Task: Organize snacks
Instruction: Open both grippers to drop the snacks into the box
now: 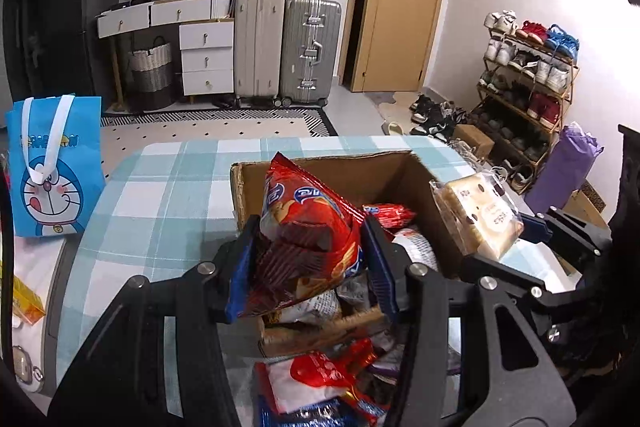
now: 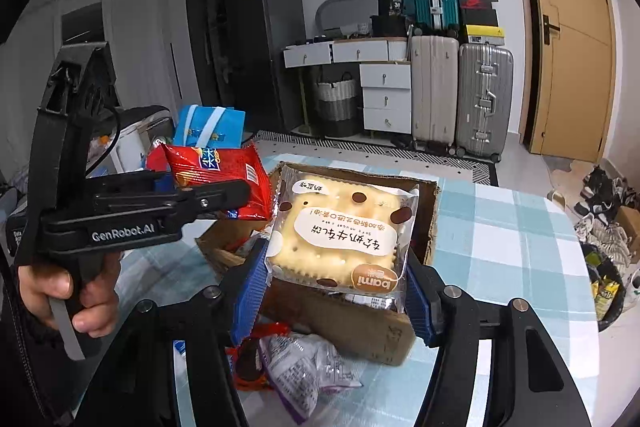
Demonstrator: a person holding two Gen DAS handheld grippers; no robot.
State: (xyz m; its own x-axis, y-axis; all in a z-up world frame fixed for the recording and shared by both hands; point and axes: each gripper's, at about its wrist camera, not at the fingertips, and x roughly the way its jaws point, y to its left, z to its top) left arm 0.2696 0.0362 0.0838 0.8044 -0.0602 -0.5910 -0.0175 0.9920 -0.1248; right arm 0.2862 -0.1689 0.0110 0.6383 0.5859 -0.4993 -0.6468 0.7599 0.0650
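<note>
While each tool [image 1: 306, 259] [image 2: 334, 281] clamps a snack, loose packets [image 1: 320, 383] crowd the box [image 1: 360, 167].

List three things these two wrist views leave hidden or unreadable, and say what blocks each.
- Cardboard box floor: left wrist view, covered by the red snack bag in the left gripper.
- Box contents: right wrist view, screened by the biscuit pack in the right gripper.
- Loose packets at the bottom: left wrist view, cut off by the frame edge and gripper arms.
</note>
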